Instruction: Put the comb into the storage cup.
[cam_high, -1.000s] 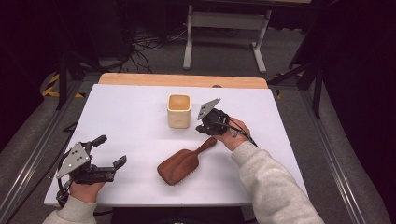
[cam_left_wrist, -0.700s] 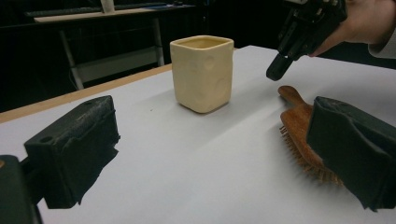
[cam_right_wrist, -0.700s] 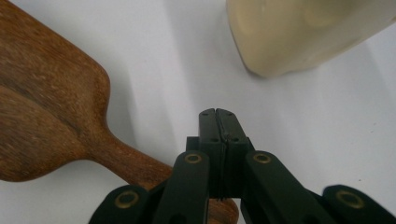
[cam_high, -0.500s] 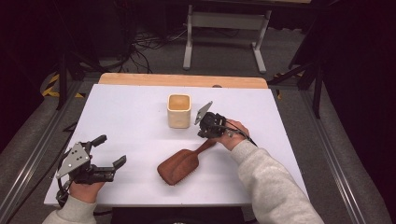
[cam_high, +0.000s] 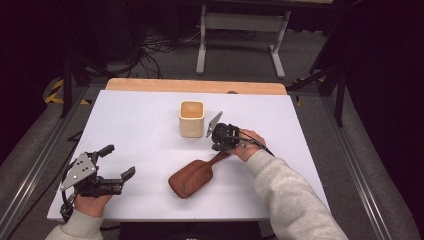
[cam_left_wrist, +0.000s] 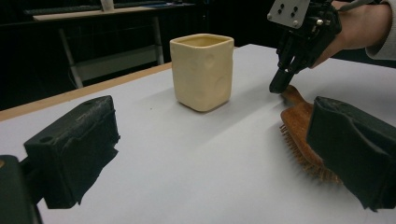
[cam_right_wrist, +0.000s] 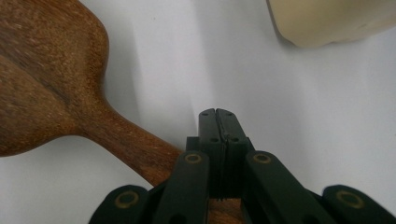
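Down toward the brush handle the right claw (cam_high: 220, 146) had dropped since a second before, from a raised spot beside the cup; the left claw (cam_high: 118, 161) had not shifted. The right claw's jaws were pressed together with no gap, their tips over the handle end of the wooden hairbrush (cam_high: 192, 177), nothing held between them. The left claw rested at the near left corner, jaws spread wide and empty.

The surface (cam_high: 140, 130) was a plain white sheet with a strip of bare wood (cam_high: 195, 86) showing along its far edge. The brush lay bristles down near the middle, handle pointing to the far right. A cream, square-sided cup (cam_high: 192, 118) stood upright just beyond it, apart from the brush.

Around this the room was dark: grey floor, a tangle of cables (cam_high: 160, 47) behind, a pale metal stand (cam_high: 240, 22) on two feet, black frame legs (cam_high: 332, 80) at the right, yellow-black hazard tape (cam_high: 55, 92) at the left. I could read no label or writing anywhere.
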